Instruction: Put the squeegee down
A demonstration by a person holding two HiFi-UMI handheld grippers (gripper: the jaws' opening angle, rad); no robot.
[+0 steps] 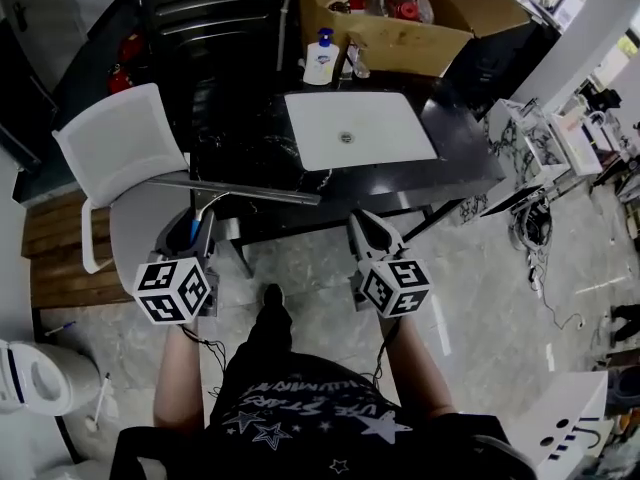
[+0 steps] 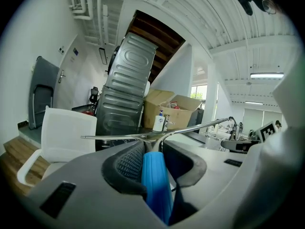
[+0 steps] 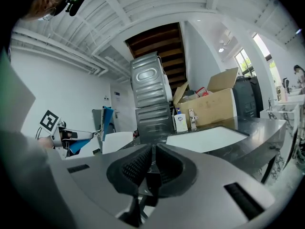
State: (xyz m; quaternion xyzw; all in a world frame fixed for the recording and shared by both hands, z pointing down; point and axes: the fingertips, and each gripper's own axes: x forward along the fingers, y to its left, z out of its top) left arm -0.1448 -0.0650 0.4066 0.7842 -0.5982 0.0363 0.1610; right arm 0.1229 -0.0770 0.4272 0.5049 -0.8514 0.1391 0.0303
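The left claw (image 2: 153, 149) is pinching a squeegee (image 1: 250, 192) with a blue ribbed handle and a long, thin metal blade. The handle runs back between the dark textured pads and the blade stands crosswise ahead of them, nearly level. Gripping the handle end leaves the whole blade free, which suits laying it flat. In the head view the blade hangs in the air, one end over the white plastic chair (image 1: 115, 143) and the other at the near edge of the black, marble-veined surface (image 1: 460, 153). It does not look set down on anything yet. The right claw (image 3: 152, 159) is pressed together with nothing between its pads, held low in front of the person beside the left one and apparently taking no part. Set into the surface is a white rectangular sink (image 1: 310, 138). Behind it stand a white soap bottle with a blue pump (image 1: 320, 58) and an open brown cardboard box (image 1: 400, 43). The room has a pale stone floor (image 1: 480, 298), a ribbed white ceiling and grey metal cabinets behind the surface.
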